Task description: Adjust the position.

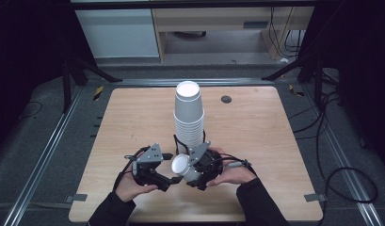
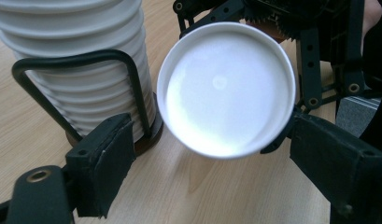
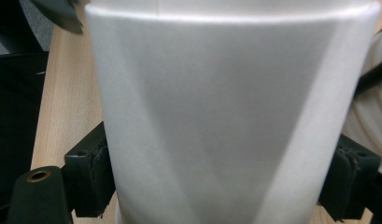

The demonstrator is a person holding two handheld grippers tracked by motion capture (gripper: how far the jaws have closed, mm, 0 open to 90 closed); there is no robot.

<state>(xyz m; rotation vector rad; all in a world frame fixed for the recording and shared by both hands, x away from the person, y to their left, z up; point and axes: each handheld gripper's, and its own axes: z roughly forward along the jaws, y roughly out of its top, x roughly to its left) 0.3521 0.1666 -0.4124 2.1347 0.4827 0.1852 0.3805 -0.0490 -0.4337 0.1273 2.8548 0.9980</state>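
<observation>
The right gripper (image 1: 194, 173) clamps 1 white paper cup (image 1: 183, 166) by its sides, mouth turned toward the left gripper (image 1: 167, 182), whose jaws stand wide apart around the cup's rim, gripping nothing. Just behind, a tall cup stack (image 1: 188, 116) stands in a black wire holder (image 2: 81, 88) on the wooden table (image 1: 256, 141).

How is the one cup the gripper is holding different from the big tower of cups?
The single cup lies tipped on its side, its open mouth facing the left gripper; the tower of cups stands upright, bottoms up. The single cup is clamped in the right gripper, off the table; the tower rests on a dark stand. Both are plain white.
</observation>
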